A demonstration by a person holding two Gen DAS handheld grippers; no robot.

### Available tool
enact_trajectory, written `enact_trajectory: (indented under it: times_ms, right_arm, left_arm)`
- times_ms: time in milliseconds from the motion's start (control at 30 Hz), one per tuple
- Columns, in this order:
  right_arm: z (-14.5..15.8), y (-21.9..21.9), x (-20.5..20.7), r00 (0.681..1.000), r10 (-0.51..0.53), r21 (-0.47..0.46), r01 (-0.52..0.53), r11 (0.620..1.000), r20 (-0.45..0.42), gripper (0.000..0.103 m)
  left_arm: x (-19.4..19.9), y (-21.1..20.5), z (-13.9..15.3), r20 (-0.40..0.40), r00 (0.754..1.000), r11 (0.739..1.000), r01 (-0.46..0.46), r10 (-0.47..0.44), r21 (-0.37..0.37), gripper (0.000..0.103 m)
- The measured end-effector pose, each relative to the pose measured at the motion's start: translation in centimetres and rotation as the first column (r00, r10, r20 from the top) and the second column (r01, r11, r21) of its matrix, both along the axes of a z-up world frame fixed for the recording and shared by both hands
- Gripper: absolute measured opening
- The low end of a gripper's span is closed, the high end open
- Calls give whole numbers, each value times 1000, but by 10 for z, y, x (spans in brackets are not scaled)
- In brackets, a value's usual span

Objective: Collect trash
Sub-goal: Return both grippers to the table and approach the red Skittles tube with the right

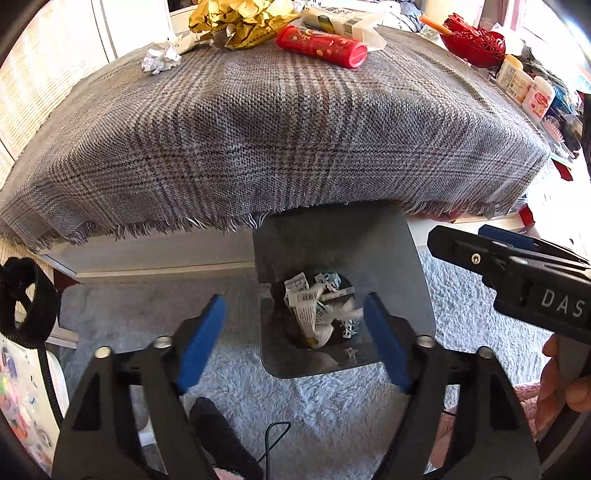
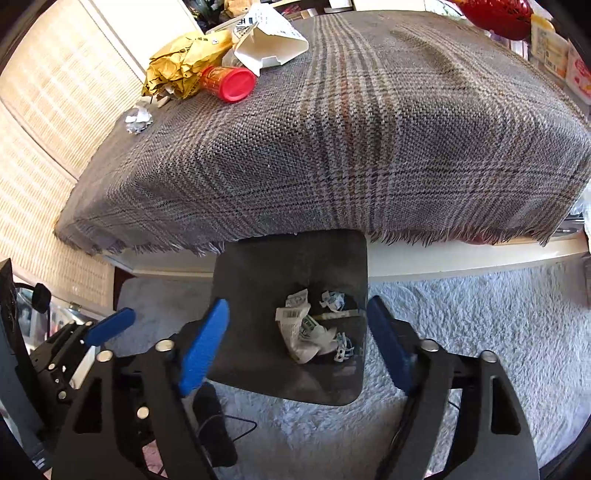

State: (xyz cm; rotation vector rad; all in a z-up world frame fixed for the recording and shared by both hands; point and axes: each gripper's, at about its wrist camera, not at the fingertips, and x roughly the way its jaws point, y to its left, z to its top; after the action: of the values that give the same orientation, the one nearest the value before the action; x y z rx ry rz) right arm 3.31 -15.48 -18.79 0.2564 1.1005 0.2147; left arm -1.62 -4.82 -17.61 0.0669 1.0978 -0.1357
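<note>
Both grippers hang over the floor with their blue pads spread wide and nothing between them: the left gripper (image 1: 295,339) and the right gripper (image 2: 297,345) each point down into the dark trash bin (image 2: 258,269), which stands on the pale shaggy rug (image 2: 480,332) with its far rim tucked under the worktop's edge. Beyond it, a grey plaid cloth (image 1: 295,129) covers the worktop. In the bin lie crumpled wrappers (image 2: 301,328), one with a barcode. More trash sits at the cloth's far side: a crumpled yellow bag (image 1: 236,18), a white carton (image 1: 343,22), a red tube (image 1: 321,46) on its side, and a small paper ball (image 1: 160,57) well to the left.
</note>
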Motion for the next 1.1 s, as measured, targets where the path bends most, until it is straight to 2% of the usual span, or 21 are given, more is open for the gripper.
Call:
enact_trajectory:
  times_ms: [67, 200, 300, 600, 733, 1000, 1033, 1100]
  right_arm:
    - [2, 1, 2, 1000, 4, -4, -4, 1000, 3, 89]
    - [9, -1, 6, 1000, 24, 21, -24, 999, 11, 92]
    - [17, -1, 9, 999, 33, 42, -34, 999, 20, 92]
    - [66, -2, 28, 991, 57, 34, -62, 998, 123, 92]
    - [81, 8, 46, 983, 92, 11, -95, 995, 158, 92]
    - [95, 28, 88, 966, 128, 64, -146, 987, 226, 92]
    - [97, 32, 94, 961, 135, 57, -153, 987, 240, 91]
    - [102, 39, 104, 952, 155, 45, -173, 984, 263, 79]
  left_arm:
    - [0, 1, 4, 4, 1000, 1000, 0, 0, 1, 87]
    - [-1, 4, 15, 1, 1000, 1000, 3, -3, -31, 95]
    - [1, 9, 28, 2, 1000, 998, 14, -14, -55, 95]
    - [17, 50, 67, 63, 997, 999, -45, 46, -5, 95]
    - [35, 77, 76, 93, 991, 994, -98, 94, 47, 95]
    - [80, 115, 98, 150, 972, 980, -191, 182, 51, 95]
    - [86, 119, 102, 161, 968, 978, -202, 192, 49, 95]
    - [98, 123, 108, 181, 962, 975, -218, 206, 51, 95]
